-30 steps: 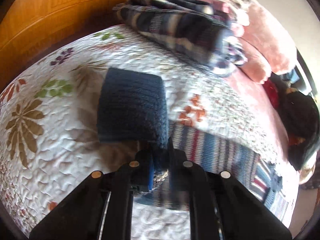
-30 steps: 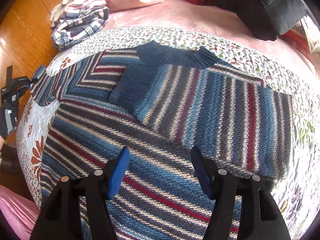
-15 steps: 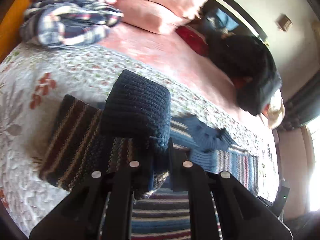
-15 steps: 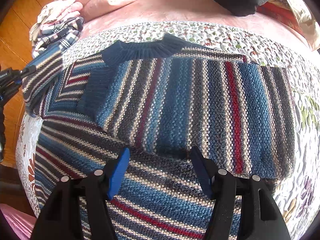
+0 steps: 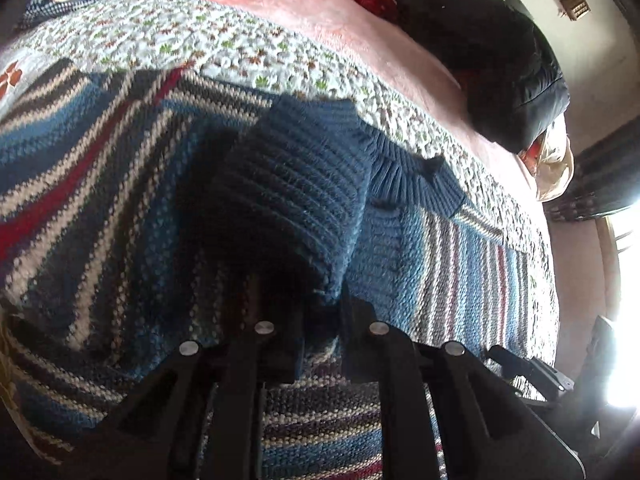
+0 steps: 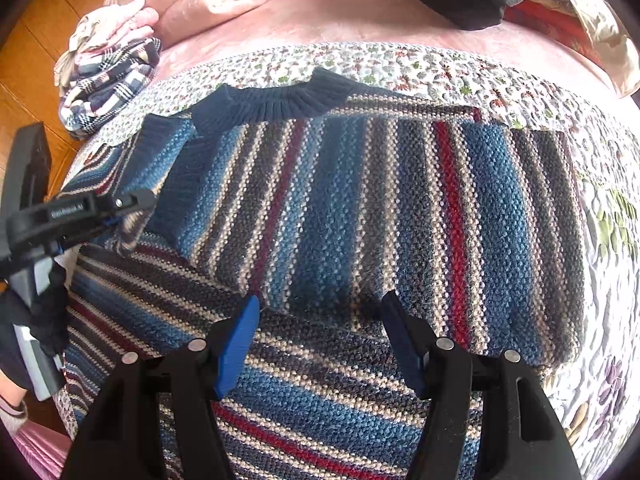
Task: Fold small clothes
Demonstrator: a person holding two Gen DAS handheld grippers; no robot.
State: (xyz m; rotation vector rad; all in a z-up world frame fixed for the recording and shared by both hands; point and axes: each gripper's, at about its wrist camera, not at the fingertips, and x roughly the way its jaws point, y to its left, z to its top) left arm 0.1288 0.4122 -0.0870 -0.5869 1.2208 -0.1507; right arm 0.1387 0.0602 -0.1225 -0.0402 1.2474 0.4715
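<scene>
Sleeve fold in progress: one sleeve laid across, second sleeve in transit.

Left gripper [image 5: 320, 312] fingers are clamped on the ribbed blue cuff [image 5: 296, 200], holding it above the centre of the striped sweater [image 6: 360, 208]. Right gripper [image 6: 318, 334] fingers stand wide, holding nothing, low in the frame over the sweater body. The sweater lies on the floral quilt [image 6: 440, 68], with one sleeve [image 6: 500, 232] already folded across at centre right. Judged remaining: releasing the cuff, then folding the body.
</scene>
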